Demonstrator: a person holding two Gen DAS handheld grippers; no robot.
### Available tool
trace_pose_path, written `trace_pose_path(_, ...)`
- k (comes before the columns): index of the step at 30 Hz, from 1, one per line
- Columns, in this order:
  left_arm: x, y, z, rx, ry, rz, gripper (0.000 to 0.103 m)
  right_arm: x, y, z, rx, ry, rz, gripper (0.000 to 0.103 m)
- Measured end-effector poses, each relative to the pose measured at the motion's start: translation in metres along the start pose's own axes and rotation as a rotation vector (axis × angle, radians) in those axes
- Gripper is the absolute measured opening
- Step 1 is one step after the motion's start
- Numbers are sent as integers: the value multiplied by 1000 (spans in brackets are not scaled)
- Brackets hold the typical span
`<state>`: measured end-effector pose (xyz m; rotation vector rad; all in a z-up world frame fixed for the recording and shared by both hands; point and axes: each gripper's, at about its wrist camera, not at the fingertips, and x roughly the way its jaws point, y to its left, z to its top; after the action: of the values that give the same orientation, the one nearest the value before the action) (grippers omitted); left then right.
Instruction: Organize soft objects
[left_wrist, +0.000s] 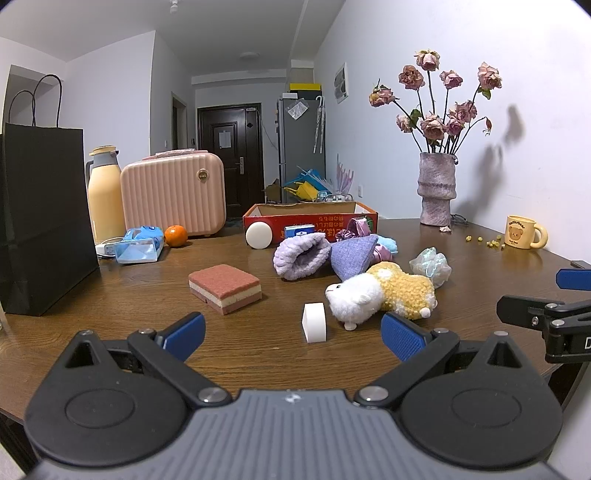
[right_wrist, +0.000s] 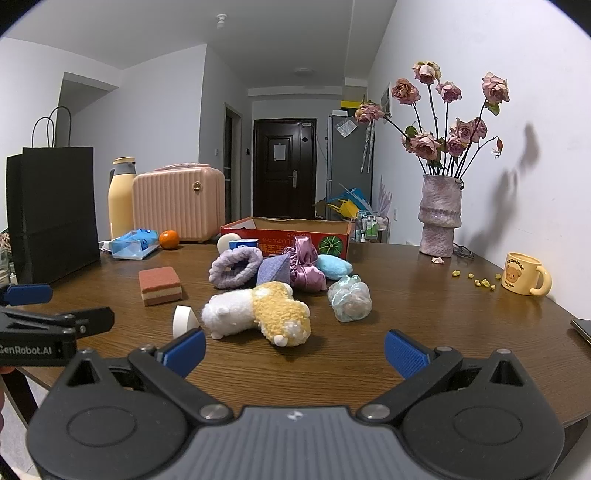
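Note:
A white and yellow plush toy (left_wrist: 380, 291) (right_wrist: 255, 310) lies on the wooden table (left_wrist: 258, 354) (right_wrist: 424, 306). Behind it lie a fluffy purple band (left_wrist: 301, 260) (right_wrist: 234, 271), a purple fabric pouch (left_wrist: 351, 258) (right_wrist: 273, 273), a shiny purple scrunchie (right_wrist: 304, 269), a light blue soft piece (right_wrist: 332, 266) and a pale blue mesh ball (left_wrist: 432, 266) (right_wrist: 349, 297). A red-topped sponge (left_wrist: 225, 286) (right_wrist: 160, 286) lies to the left. A red cardboard box (left_wrist: 314, 221) (right_wrist: 288, 236) stands behind. My left gripper (left_wrist: 293, 338) and right gripper (right_wrist: 295, 349) are open and empty, in front of the plush.
A small white block (left_wrist: 314, 322) (right_wrist: 183, 320) stands by the plush. A black paper bag (left_wrist: 44, 218), yellow flask (left_wrist: 105, 192), pink case (left_wrist: 173, 192), tissue pack (left_wrist: 138, 245) and orange (left_wrist: 176, 235) are at the left. A flower vase (left_wrist: 437, 188) and yellow mug (left_wrist: 524, 232) are at the right.

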<state>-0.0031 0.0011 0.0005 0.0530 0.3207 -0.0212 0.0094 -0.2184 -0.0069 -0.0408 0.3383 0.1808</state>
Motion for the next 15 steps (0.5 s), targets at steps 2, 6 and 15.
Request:
trace_pose_path(2,0,0,0,0,-1,-1,103,0,0,0,0,0,0,103)
trace_pose_path(6,0,0,0,0,-1,-1,103,0,0,0,0,0,-1,103)
trace_pose_path(15,0,0,1,-3,-1,0,103,1,2,0,-2,1,0,103)
